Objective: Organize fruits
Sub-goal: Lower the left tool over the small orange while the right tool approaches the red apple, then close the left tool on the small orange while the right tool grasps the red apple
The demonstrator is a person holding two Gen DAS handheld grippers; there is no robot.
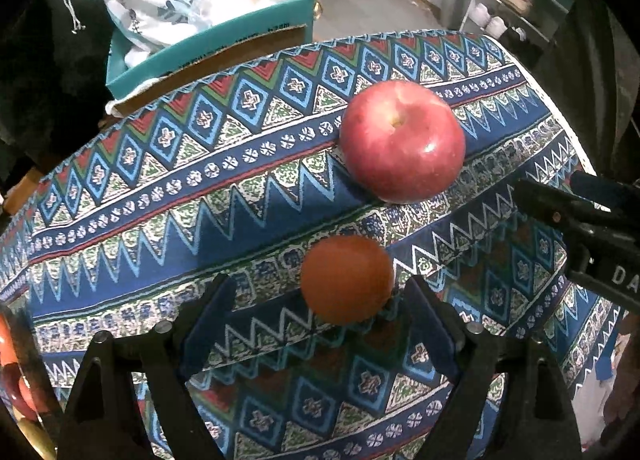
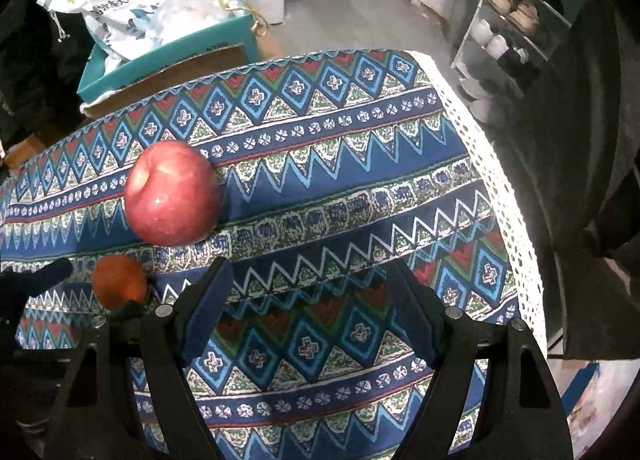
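With both claws spread and holding nothing, the left claw [image 1: 316,300] brackets the orange [image 1: 347,279] below the apple [image 1: 402,141], the right claw [image 2: 310,288] over bare patterned surface [image 2: 320,187] near its lace edge [image 2: 496,179], a bag-filled teal box [image 1: 208,47] upper left.

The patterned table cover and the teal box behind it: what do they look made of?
The blue patterned table cover looks like printed woven cloth, matte, with a white lace-like perforated edge. The teal box looks like cardboard: its front flap shows raw brown board with printed letters.
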